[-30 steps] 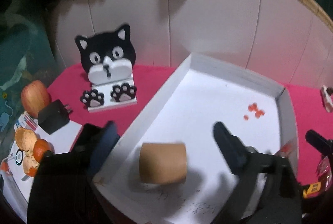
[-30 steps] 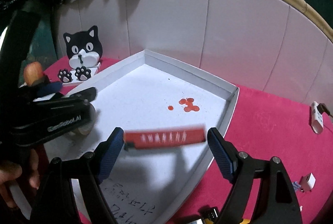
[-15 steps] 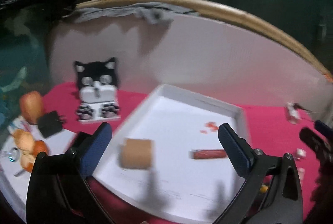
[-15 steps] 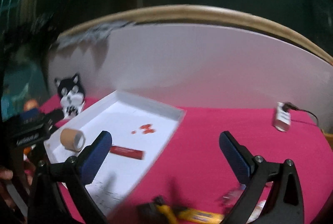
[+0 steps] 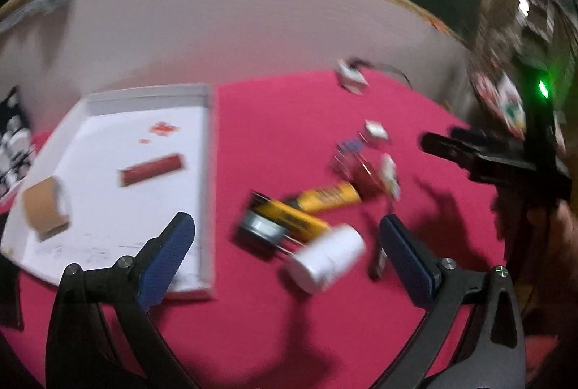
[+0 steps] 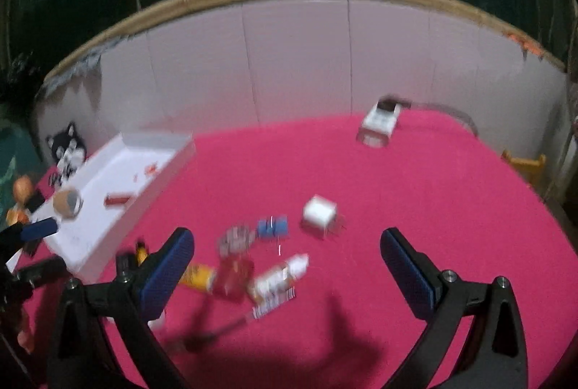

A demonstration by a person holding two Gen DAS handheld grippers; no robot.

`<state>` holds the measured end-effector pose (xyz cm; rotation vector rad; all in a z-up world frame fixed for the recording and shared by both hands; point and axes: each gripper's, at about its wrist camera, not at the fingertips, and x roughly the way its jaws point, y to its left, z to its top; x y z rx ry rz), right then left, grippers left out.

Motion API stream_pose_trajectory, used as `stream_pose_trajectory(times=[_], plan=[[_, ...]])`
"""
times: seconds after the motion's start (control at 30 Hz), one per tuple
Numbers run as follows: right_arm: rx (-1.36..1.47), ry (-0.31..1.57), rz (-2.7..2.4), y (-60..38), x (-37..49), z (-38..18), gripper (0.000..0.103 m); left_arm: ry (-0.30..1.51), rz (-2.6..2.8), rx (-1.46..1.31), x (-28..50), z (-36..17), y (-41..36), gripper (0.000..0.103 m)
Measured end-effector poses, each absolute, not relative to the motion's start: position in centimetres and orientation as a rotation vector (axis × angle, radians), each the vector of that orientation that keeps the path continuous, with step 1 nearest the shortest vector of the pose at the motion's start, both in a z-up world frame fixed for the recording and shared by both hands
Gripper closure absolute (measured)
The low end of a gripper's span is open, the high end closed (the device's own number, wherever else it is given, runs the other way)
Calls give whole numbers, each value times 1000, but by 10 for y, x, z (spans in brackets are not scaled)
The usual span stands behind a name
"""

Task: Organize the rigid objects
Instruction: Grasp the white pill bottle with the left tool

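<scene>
A white tray on the red cloth holds a brown tape roll and a red bar. Both show in the right wrist view too, the tray, the roll and the bar. My left gripper is open and empty above a white bottle and a yellow tube. My right gripper is open and empty above a heap with a small white bottle, a blue piece and a white cube.
A white charger with a cable lies near the white back wall. A black cat stand and an apple sit left of the tray. The right gripper shows at the right edge of the left wrist view.
Both grippers let go of the tape roll and the red bar, which now lie in the tray. Both swung right over the heap of loose objects.
</scene>
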<state>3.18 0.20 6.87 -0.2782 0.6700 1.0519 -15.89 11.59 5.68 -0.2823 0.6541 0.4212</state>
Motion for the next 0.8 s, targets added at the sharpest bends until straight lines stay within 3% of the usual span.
stream_pose_trajectory(times=[0.27, 0.37, 0.43, 0.47, 0.63, 0.67, 0.7, 0.8], plan=[[-281, 793, 986, -15, 44, 42, 0, 811, 340, -80, -107, 28, 95, 1], [-284, 798, 983, -19, 42, 42, 0, 860, 307, -120, -107, 15, 98, 19], [-280, 798, 993, -20, 40, 41, 0, 867, 280, -91, -109, 14, 91, 37], [-275, 800, 997, -21, 40, 42, 0, 884, 257, -94, -109, 12, 89, 52], [-263, 840, 1025, -17, 36, 37, 0, 922, 230, -58, -106, 4, 80, 54], [-267, 858, 1023, -15, 35, 34, 0, 921, 231, -60, -105, 4, 80, 56], [-273, 878, 1018, -13, 34, 32, 0, 922, 231, -64, -105, 4, 79, 66], [-289, 922, 1016, -4, 26, 25, 0, 919, 261, -80, -111, 5, 81, 67]])
